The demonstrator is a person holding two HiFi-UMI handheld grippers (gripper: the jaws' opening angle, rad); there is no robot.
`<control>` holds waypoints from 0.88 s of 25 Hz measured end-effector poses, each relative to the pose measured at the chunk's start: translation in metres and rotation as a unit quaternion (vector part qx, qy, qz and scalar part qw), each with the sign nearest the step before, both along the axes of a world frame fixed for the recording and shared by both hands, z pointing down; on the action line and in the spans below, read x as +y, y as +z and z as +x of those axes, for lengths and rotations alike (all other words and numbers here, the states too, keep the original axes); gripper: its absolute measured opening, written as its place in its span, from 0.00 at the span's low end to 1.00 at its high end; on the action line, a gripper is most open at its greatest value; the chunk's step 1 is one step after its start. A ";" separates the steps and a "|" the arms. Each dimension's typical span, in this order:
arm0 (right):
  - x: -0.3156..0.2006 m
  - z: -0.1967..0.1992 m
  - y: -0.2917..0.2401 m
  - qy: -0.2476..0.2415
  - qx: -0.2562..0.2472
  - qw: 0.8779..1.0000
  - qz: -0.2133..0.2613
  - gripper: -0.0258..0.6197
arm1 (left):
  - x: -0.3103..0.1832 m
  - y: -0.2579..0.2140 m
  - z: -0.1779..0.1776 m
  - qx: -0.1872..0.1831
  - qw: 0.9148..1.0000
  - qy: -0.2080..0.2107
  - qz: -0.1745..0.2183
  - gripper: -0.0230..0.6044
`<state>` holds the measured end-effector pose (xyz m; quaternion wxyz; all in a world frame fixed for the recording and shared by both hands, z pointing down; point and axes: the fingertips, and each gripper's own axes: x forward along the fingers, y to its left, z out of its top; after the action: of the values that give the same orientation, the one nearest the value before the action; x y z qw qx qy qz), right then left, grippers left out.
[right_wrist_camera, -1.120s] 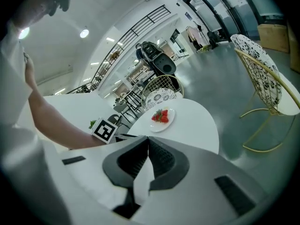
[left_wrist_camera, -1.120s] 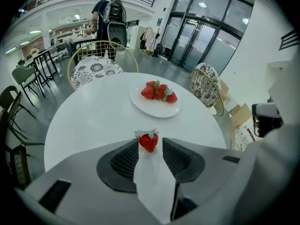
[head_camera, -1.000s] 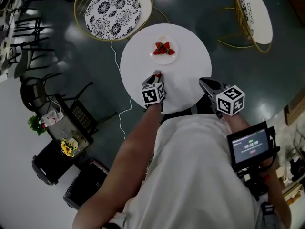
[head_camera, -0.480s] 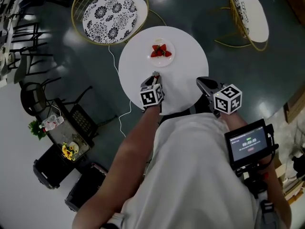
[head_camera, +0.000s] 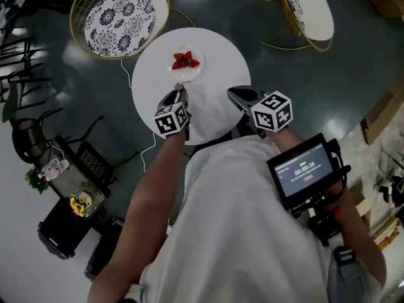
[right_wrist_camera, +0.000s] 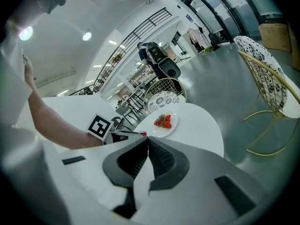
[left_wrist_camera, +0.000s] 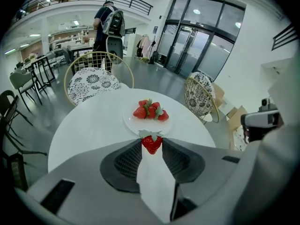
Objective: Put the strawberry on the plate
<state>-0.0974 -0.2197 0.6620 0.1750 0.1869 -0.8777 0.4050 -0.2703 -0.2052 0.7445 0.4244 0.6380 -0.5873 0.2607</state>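
Note:
My left gripper (left_wrist_camera: 152, 143) is shut on a red strawberry (left_wrist_camera: 152, 143) with a green cap, held just short of the white plate (left_wrist_camera: 130, 123). Several strawberries (left_wrist_camera: 150, 110) lie heaped on that plate in the middle of the round white table (left_wrist_camera: 89, 130). In the head view the left gripper (head_camera: 178, 89) hovers over the table's near side, with the plate (head_camera: 194, 71) just beyond it. My right gripper (head_camera: 235, 93) hangs at the table's right edge, its jaws closed together with nothing between them (right_wrist_camera: 145, 138). The right gripper view shows the plate (right_wrist_camera: 170, 128) and the held strawberry (right_wrist_camera: 144, 134).
A gold wire chair with a patterned cushion (head_camera: 118, 14) stands beyond the table at the left, another (head_camera: 307, 5) at the far right. A person with a backpack (left_wrist_camera: 107, 22) stands far off. A screen device (head_camera: 303, 172) rides on my right arm. A white cable (head_camera: 146, 144) trails on the floor.
The view has shifted so the table and plate sit further left and up. The left gripper still carries the strawberry and has come a little nearer the plate. The right gripper keeps its place by the table's edge.

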 end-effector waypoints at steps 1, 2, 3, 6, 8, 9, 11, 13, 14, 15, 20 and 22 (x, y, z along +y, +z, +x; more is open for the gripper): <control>0.001 -0.002 0.000 0.000 -0.002 1.000 -0.002 0.05 | -0.002 -0.002 0.000 -0.001 1.000 0.005 0.001 0.26; 0.002 -0.002 0.000 0.000 -0.002 1.000 -0.004 0.05 | -0.004 -0.002 0.002 -0.001 1.000 0.009 0.001 0.26; 0.004 -0.002 0.000 -0.001 -0.003 1.000 -0.007 0.05 | -0.006 -0.002 0.003 -0.001 1.000 0.013 0.001 0.26; 0.007 -0.001 0.002 -0.001 -0.002 1.000 -0.012 0.05 | -0.011 0.000 0.009 0.001 1.000 0.024 -0.004 0.26; 0.008 0.001 0.003 0.002 0.001 1.000 -0.014 0.05 | -0.014 0.002 0.014 0.001 0.999 0.034 -0.008 0.26; 0.008 0.003 0.003 0.004 0.002 1.000 -0.016 0.05 | -0.016 0.003 0.017 0.002 0.999 0.040 -0.009 0.26; 0.008 0.006 0.003 0.007 0.005 1.000 -0.018 0.05 | -0.021 0.004 0.022 0.004 0.999 0.050 -0.012 0.26; 0.008 0.007 0.003 0.009 0.007 1.000 -0.019 0.05 | -0.025 0.006 0.025 0.005 0.998 0.057 -0.015 0.26; 0.008 0.008 0.004 0.010 0.007 1.000 -0.019 0.05 | -0.028 0.007 0.026 0.006 0.998 0.059 -0.017 0.26; 0.009 0.008 0.004 0.011 0.008 1.000 -0.020 0.05 | -0.030 0.008 0.026 0.007 0.998 0.059 -0.018 0.25; 0.010 0.011 0.007 0.015 0.011 0.999 -0.026 0.05 | -0.035 0.013 0.023 0.003 0.998 0.051 -0.032 0.26; 0.010 0.012 0.007 0.017 0.012 0.999 -0.027 0.05 | -0.037 0.017 0.019 -0.002 0.998 0.047 -0.039 0.26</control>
<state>-0.0851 -0.2099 0.6690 0.1838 0.2025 -0.8609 0.4290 -0.2511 -0.2417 0.7618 0.4351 0.6474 -0.5466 0.3047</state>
